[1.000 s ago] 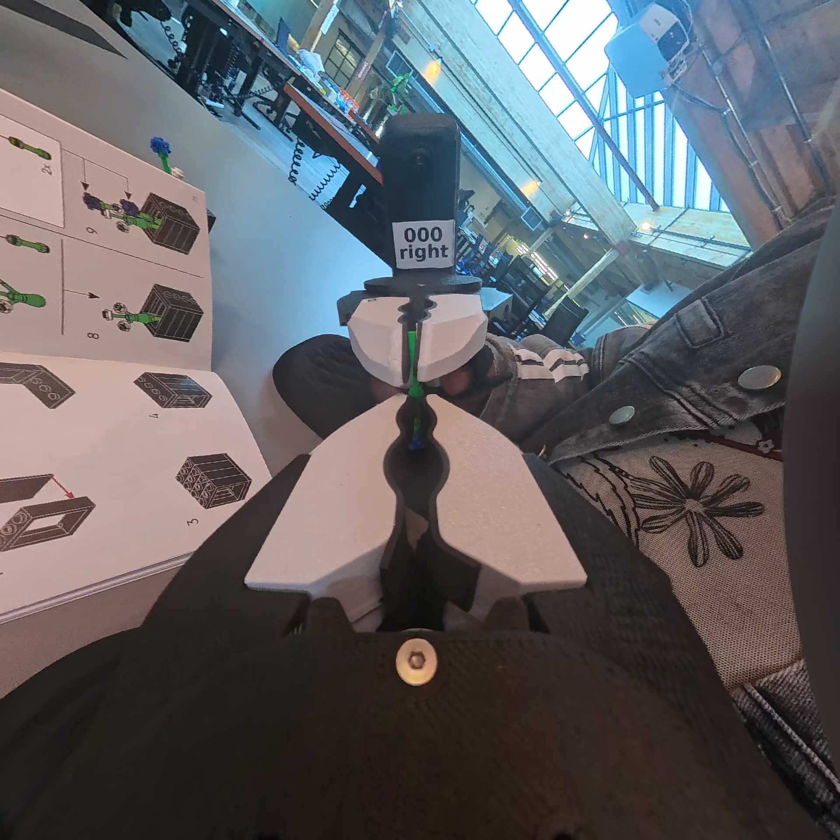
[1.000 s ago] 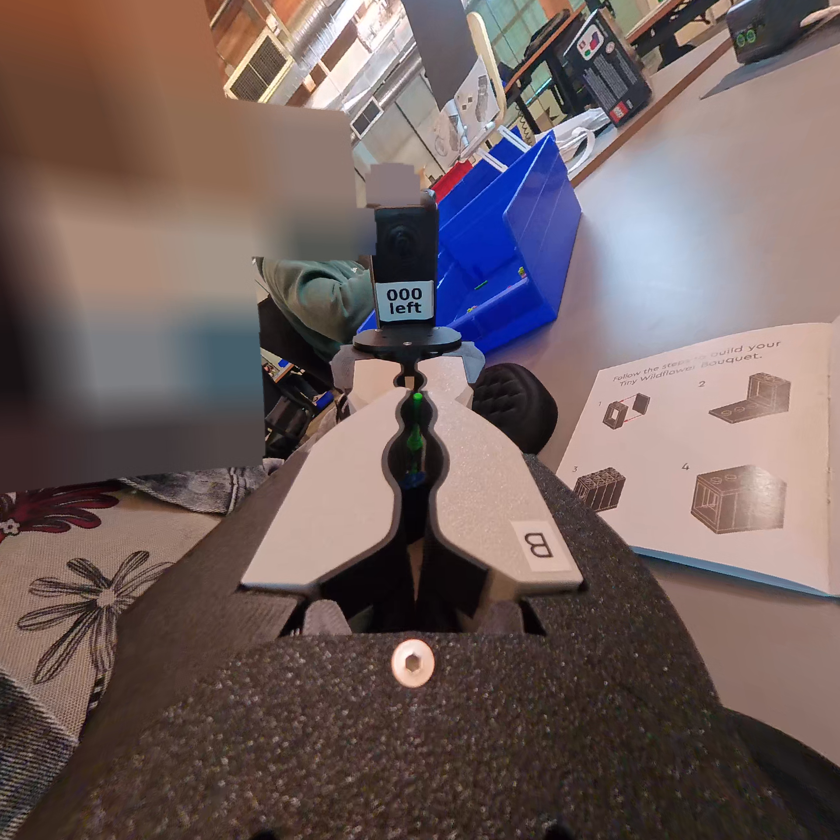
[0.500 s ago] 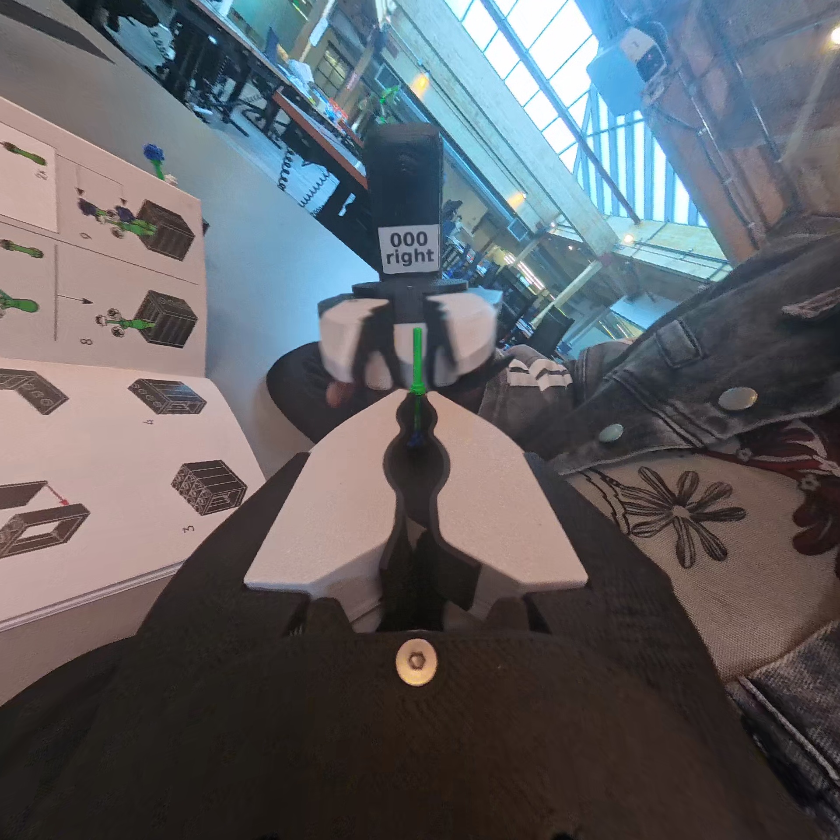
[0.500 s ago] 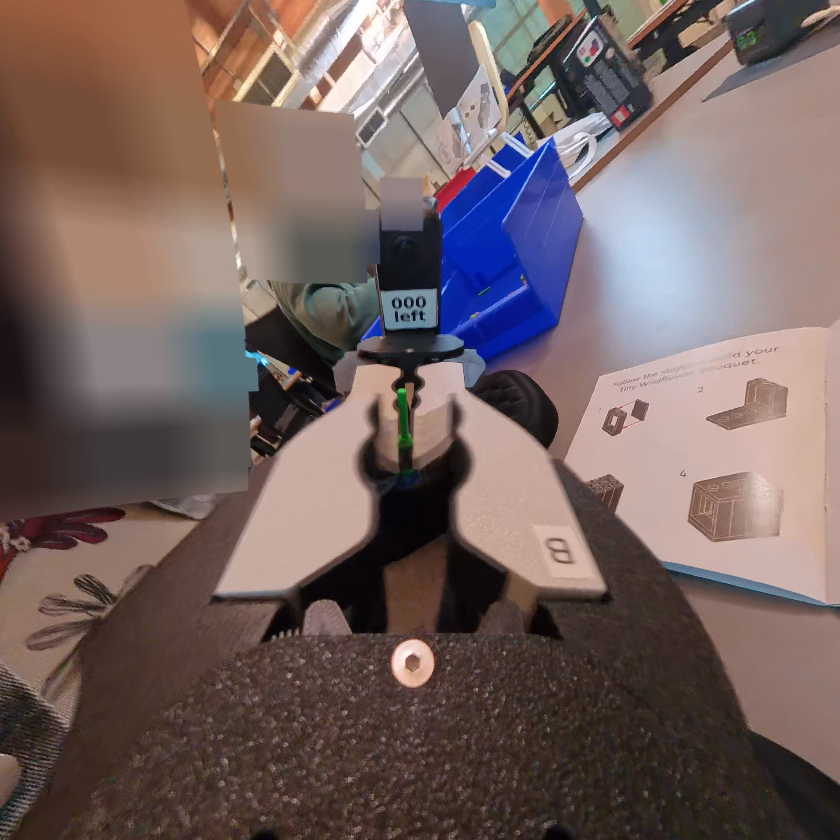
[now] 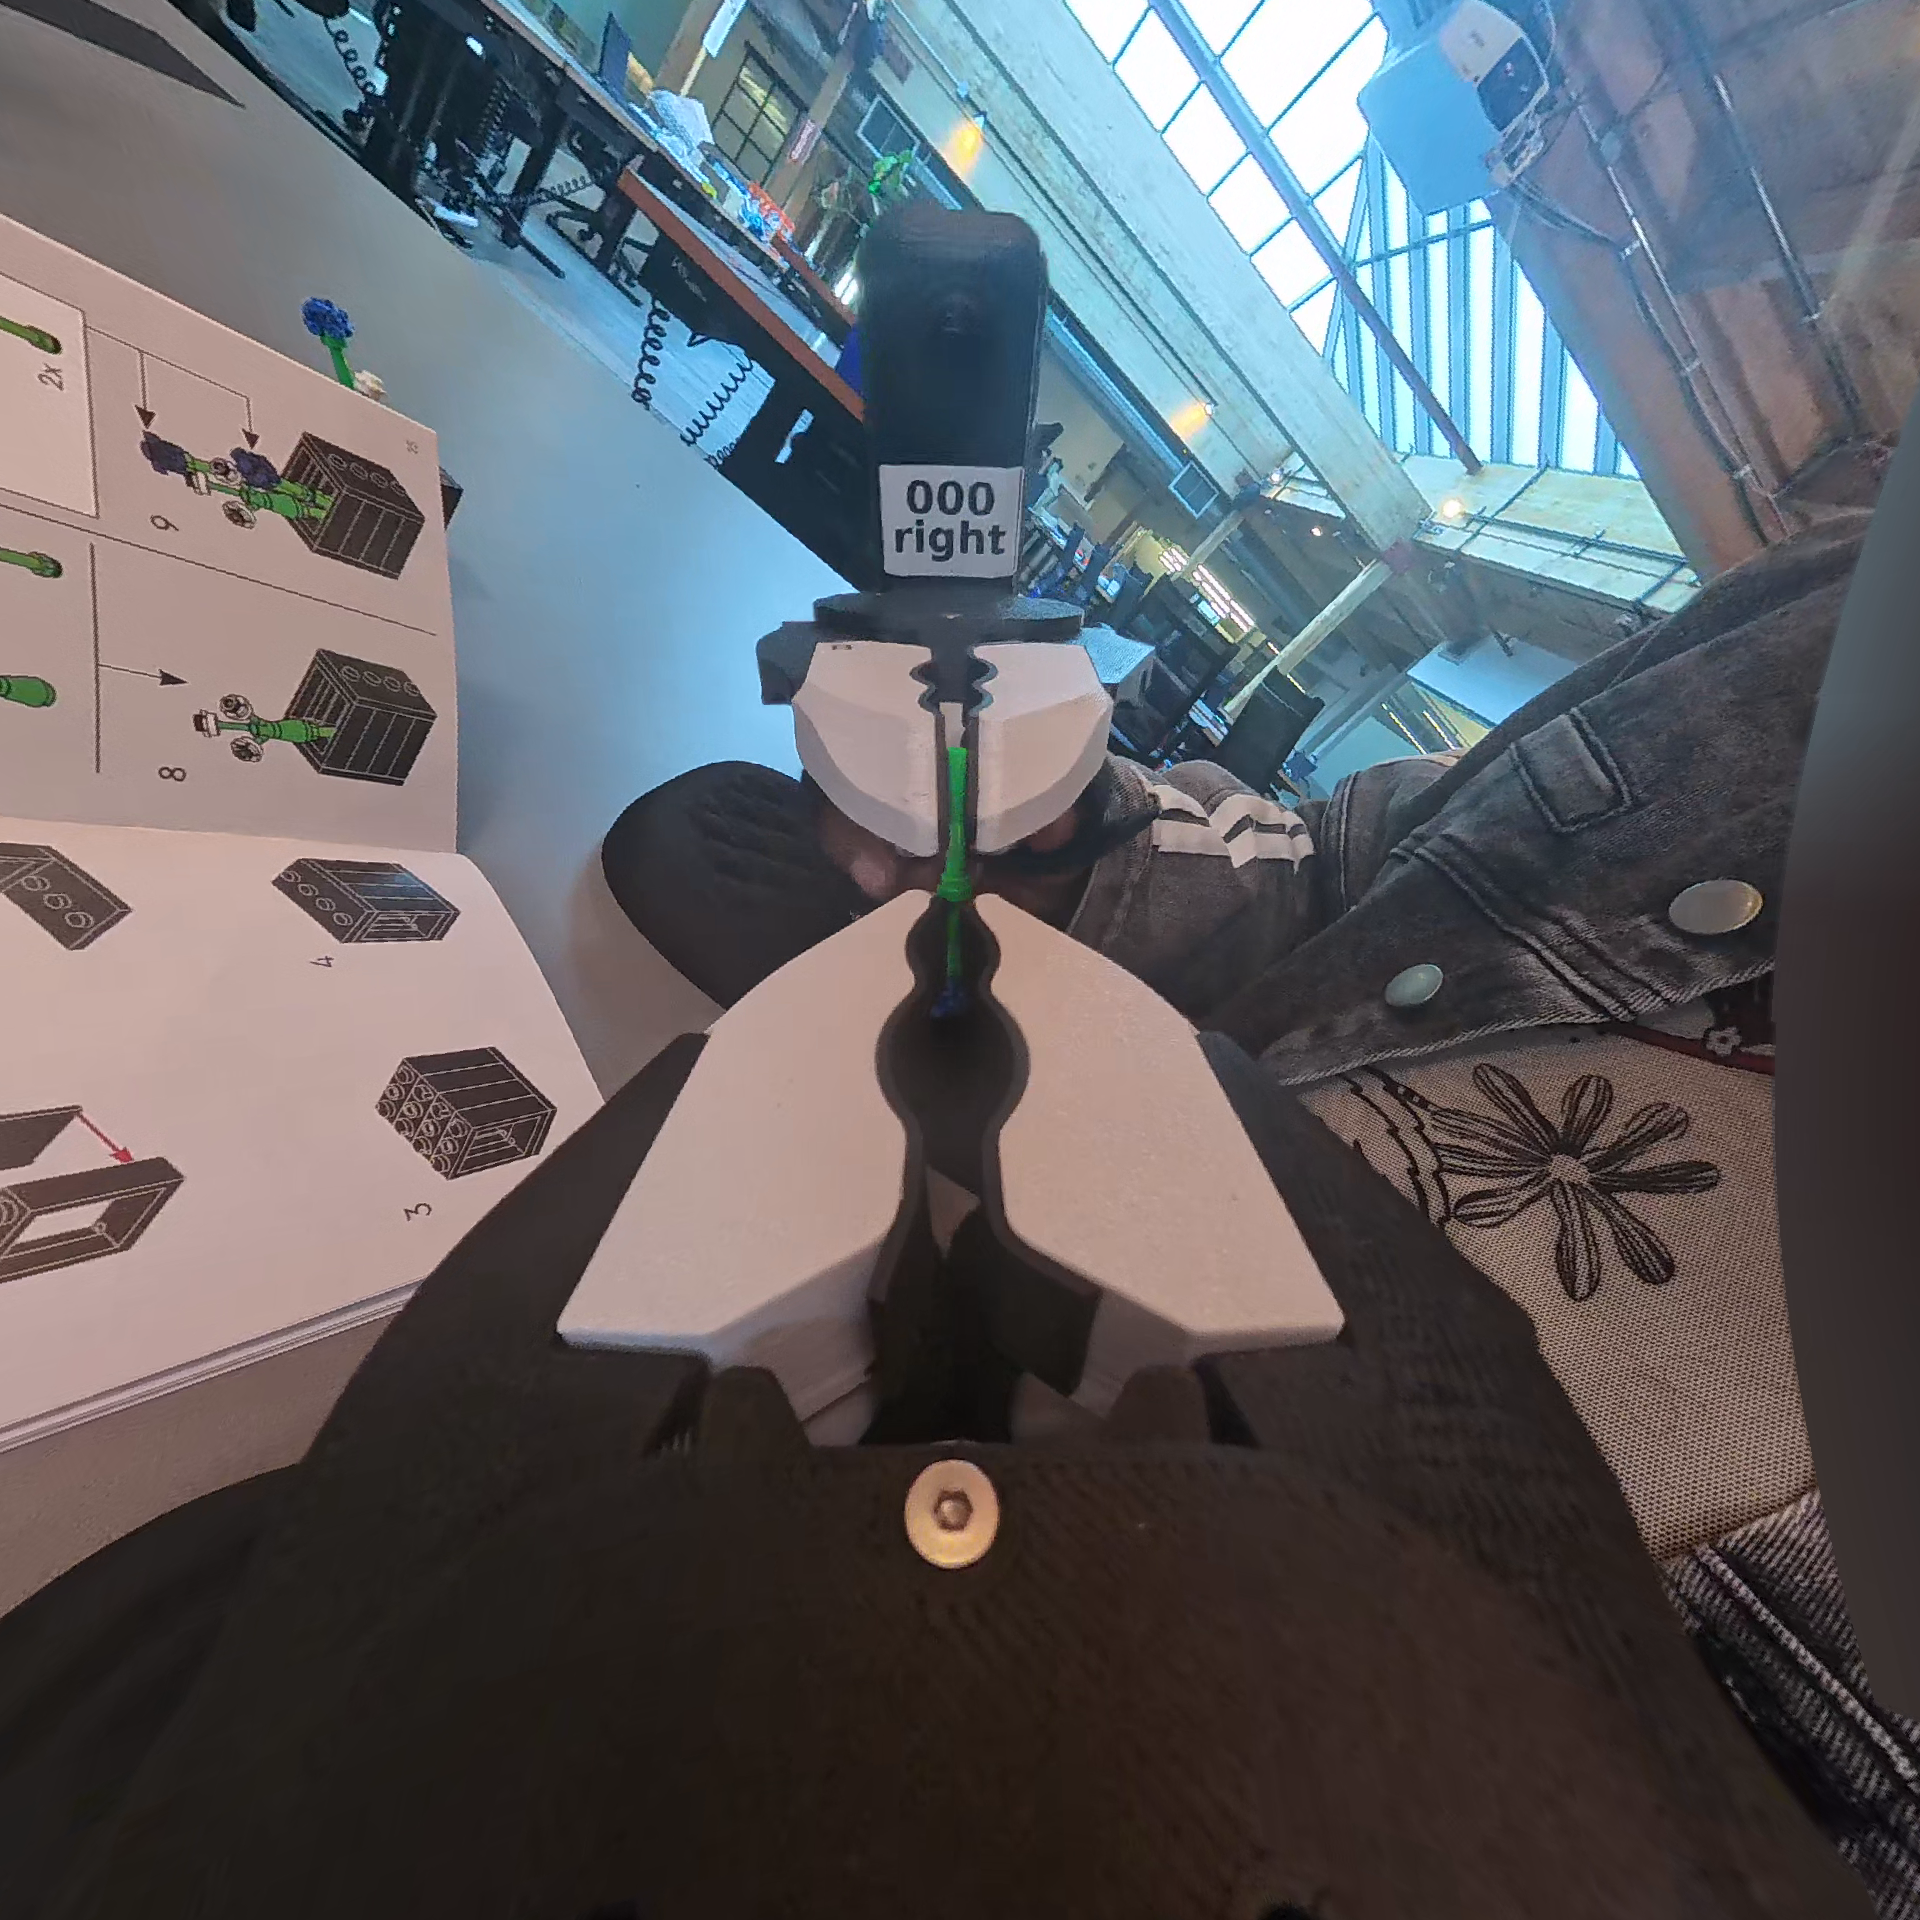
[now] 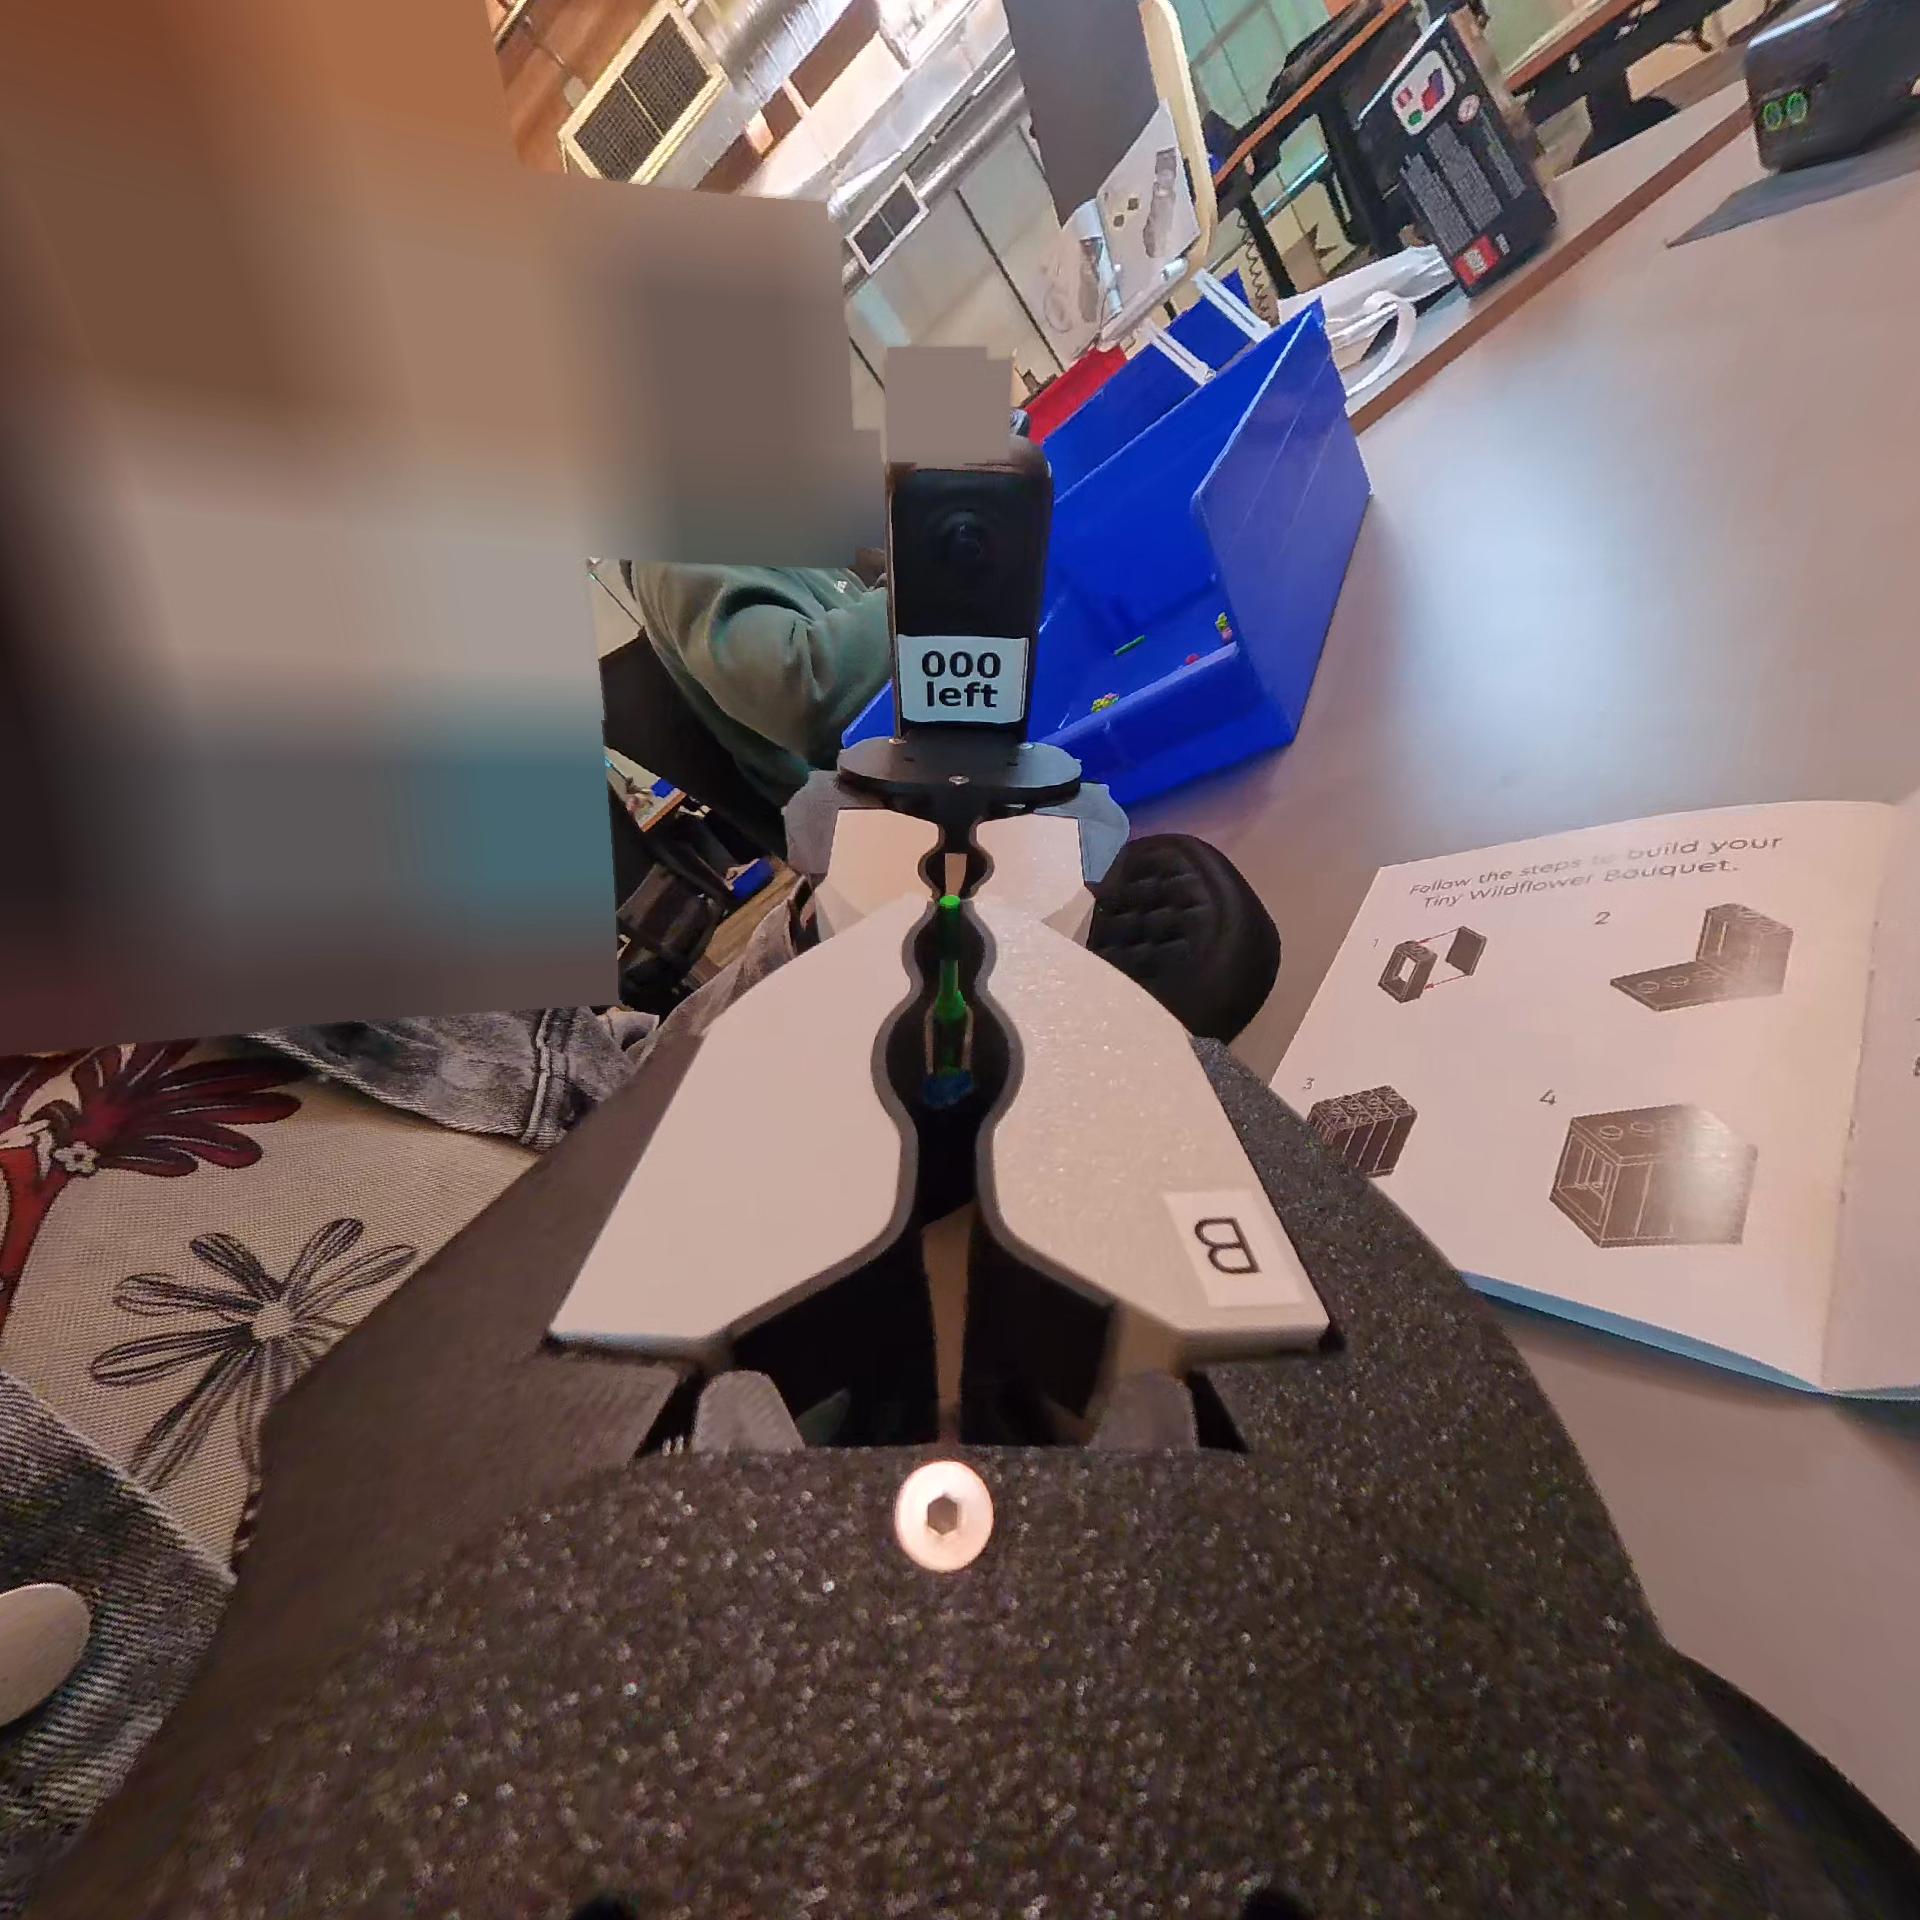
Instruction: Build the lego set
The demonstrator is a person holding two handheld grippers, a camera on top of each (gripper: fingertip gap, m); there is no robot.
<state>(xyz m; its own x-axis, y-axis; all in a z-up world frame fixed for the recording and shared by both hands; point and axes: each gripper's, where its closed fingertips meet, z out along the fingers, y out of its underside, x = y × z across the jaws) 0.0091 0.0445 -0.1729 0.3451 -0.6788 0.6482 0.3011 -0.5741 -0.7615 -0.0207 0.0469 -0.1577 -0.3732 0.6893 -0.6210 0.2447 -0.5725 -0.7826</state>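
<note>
A thin green Lego stem (image 5: 954, 821) spans the small gap between my two grippers, which face each other tip to tip above the table edge. My left gripper (image 5: 951, 912) is shut on one end, with a small blue piece (image 5: 945, 1003) in the hollow between its fingers. My right gripper (image 5: 954, 774) is shut on the far end. In the right wrist view, my right gripper (image 6: 948, 909) pinches the stem (image 6: 948, 997), with a blue piece (image 6: 945, 1091) behind the tips. The left gripper (image 6: 951, 868) sits just beyond.
An open instruction booklet (image 5: 260, 987) lies on the grey table and also shows in the right wrist view (image 6: 1610, 1091). A small blue flower on a green stem (image 5: 330, 332) stands beyond it. A blue bin (image 6: 1247, 540) holds small loose pieces. The person's jacket and floral shirt (image 5: 1558, 1143) are close by. Less than 4 cm separates the two grippers' tips.
The right gripper was shut on the stem, opened half a second ago, and is shut on it again now. The left gripper kept its hold throughout.
</note>
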